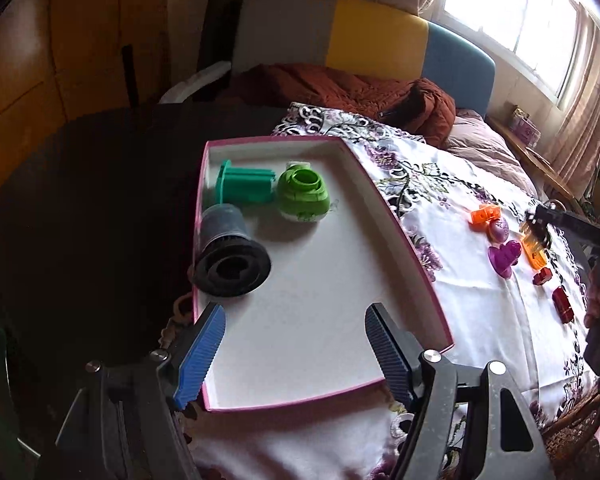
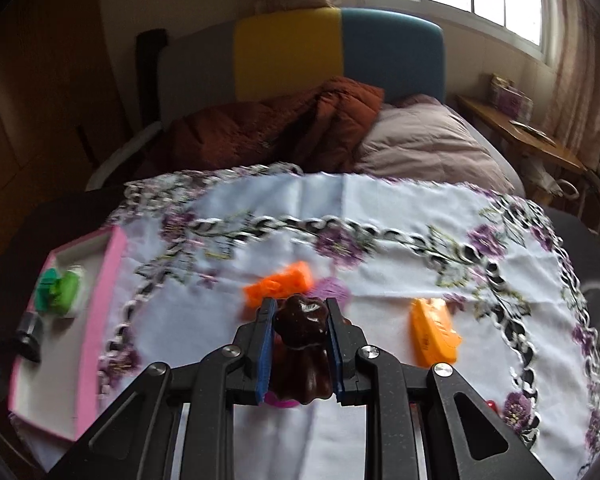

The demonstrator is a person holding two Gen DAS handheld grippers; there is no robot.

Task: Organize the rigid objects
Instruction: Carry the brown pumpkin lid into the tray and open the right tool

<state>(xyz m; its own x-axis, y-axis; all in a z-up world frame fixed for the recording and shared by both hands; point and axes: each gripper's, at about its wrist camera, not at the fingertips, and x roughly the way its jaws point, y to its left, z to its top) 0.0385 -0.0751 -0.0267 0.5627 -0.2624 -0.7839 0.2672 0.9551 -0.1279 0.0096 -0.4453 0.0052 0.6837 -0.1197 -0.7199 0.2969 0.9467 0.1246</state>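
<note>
Basically partway through. Landmark is the pink box (image 1: 400,224) on the flowered cloth (image 1: 480,320).

Inside the box, at its far end: a teal block (image 1: 246,184), a green round piece (image 1: 302,196) just beside it, and a black filter (image 1: 230,252) nearer along the box's left wall. Three things stowed; most of the box floor is bare.

Left gripper (image 1: 296,344) hangs over the near end of the box, jaws apart, nothing between them.

Right gripper (image 2: 300,344) is off to the right of the box, jaws clamped on a dark brown lumpy piece (image 2: 302,328). It looks lifted clear of the cloth, though the blur makes that hard to tell. Judging by the task, this piece goes to the box next.

Left to sort, all on the cloth well to the right of the box: an orange block (image 2: 280,284), a purple egg-shaped piece (image 1: 498,230), a purple heart (image 1: 504,258), an orange bar (image 2: 434,332) and two small red blocks (image 1: 560,304). Exact count is uncertain; the far ones are small.

So roughly a third seems done, one piece is in hand, and several are left out on the cloth.
</note>
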